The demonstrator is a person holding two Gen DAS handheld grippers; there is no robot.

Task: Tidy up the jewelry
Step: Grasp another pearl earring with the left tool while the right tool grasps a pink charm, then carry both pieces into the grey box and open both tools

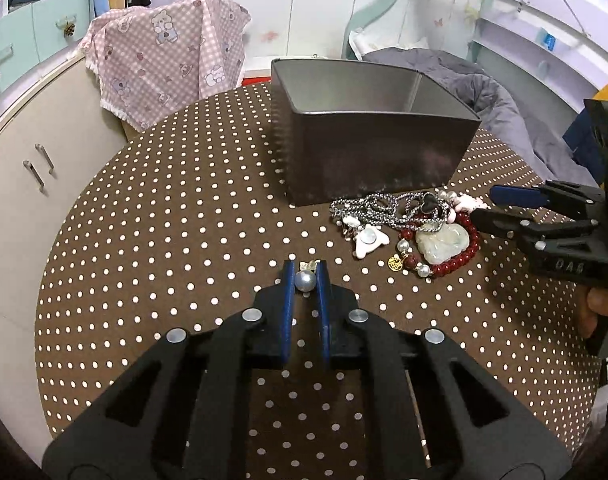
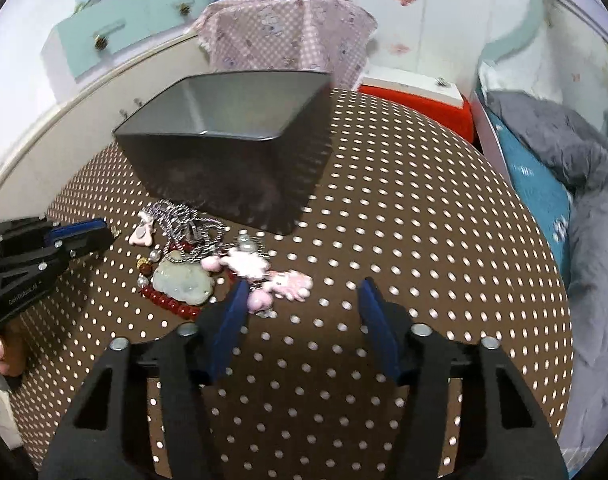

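My left gripper [image 1: 305,276] is shut on a pearl earring [image 1: 305,280], held just above the polka-dot table. A dark metal box [image 1: 367,148] stands open behind it; it also shows in the right wrist view [image 2: 224,160]. A jewelry pile lies in front of the box: a silver chain [image 1: 387,206], a jade pendant [image 1: 443,244], a red bead bracelet [image 1: 461,258] and a white charm [image 1: 367,240]. My right gripper [image 2: 302,300] is open, its left finger beside pink charms [image 2: 264,276] at the pile's edge. The jade pendant [image 2: 182,280] also shows there.
The round table has a brown polka-dot cloth [image 1: 164,240]. A pink checked cloth [image 1: 164,60] covers something behind it. A white cabinet [image 1: 24,168] stands left, a bed with grey bedding [image 2: 575,208] right, and a red box [image 2: 415,96] behind the table.
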